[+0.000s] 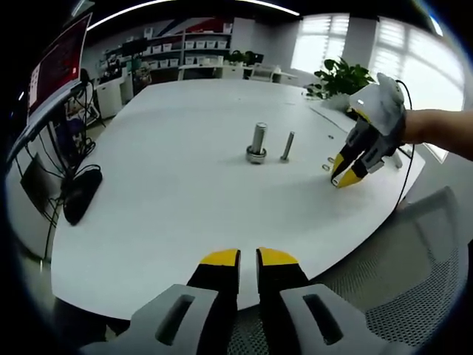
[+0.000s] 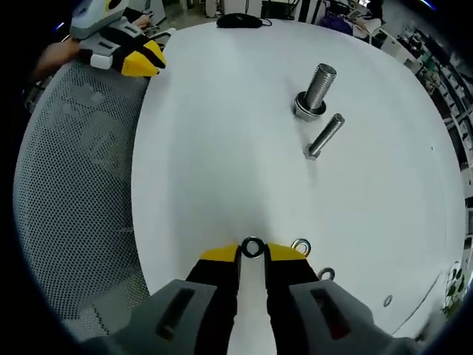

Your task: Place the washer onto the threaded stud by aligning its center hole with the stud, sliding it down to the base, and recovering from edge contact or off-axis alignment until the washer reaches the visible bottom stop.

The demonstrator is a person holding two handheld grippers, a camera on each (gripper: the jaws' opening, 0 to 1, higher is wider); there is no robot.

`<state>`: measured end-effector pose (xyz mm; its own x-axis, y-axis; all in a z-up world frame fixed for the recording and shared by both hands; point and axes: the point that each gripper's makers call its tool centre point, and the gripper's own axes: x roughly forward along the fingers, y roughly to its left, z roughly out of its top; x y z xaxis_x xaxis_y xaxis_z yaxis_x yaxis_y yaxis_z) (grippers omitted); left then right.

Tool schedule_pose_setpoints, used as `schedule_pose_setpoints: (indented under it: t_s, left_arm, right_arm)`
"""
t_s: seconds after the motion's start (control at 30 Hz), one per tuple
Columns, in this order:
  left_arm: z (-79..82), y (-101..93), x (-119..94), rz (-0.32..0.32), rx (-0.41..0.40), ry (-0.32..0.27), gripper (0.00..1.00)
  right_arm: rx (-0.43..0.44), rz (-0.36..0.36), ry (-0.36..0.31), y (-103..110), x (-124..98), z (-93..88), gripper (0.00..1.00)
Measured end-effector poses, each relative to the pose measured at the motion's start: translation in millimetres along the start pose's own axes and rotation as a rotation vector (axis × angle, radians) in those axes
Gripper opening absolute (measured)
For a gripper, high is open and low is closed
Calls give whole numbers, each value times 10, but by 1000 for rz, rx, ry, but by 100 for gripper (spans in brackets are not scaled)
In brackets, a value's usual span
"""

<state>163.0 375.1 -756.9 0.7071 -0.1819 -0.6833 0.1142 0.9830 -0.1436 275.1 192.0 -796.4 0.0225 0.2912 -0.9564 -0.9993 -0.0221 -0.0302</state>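
Starting at the left, we are holding our left gripper (image 1: pixel 247 257) back over the near edge of the white table (image 1: pixel 162 207), its yellow-tipped jaws nearly pressed together with just a thin slit between them and nothing in it; we judge it is waiting in reserve, out of the way, since it has no part to carry yet. Moving toward the middle of the left gripper view, the thick threaded stud (image 1: pixel 257 140) is standing upright with a ring already seated at its base, and a thinner bolt (image 1: pixel 287 146) is standing just to its right, the two apart from each other. Farther right, our right gripper (image 1: pixel 346 176) is dipping its tips to the tabletop beside the loose hardware. In the right gripper view the reason is plain: we are closing its jaws around a washer (image 2: pixel 253 247), which is sitting on the table between the yellow tips, so the claw is pinching or about to pinch it; we cannot tell whether it is lifted yet. Spare washers (image 2: pixel 301 245) are lying just to the right of the tips, near the table edge. The stud (image 2: pixel 316 89) is still well apart from the washer, far across the table, so we judge the carry and alignment are yet to come.
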Motion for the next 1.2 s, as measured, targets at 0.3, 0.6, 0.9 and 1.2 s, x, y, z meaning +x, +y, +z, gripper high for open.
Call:
schedule_pose_setpoints:
  t_s: [0.3,0.6,0.9,1.2]
  left_arm:
    - [3,4,-1,2,-2,-3,6]
    - [-6,6,-3,5,0,3,6]
    - [8,17,-9,8,-5,-7,6]
    - [15,24,-8,11,-8,-11,6]
  right_arm:
    - [8,-16,-35,-73,-117,110,15]
    - [1,-39,-39,-161,-215,174,15]
    - [-9,-62,-65,-274,-369,347,15]
    - [-42,-80,-74,-393,-421,528,15]
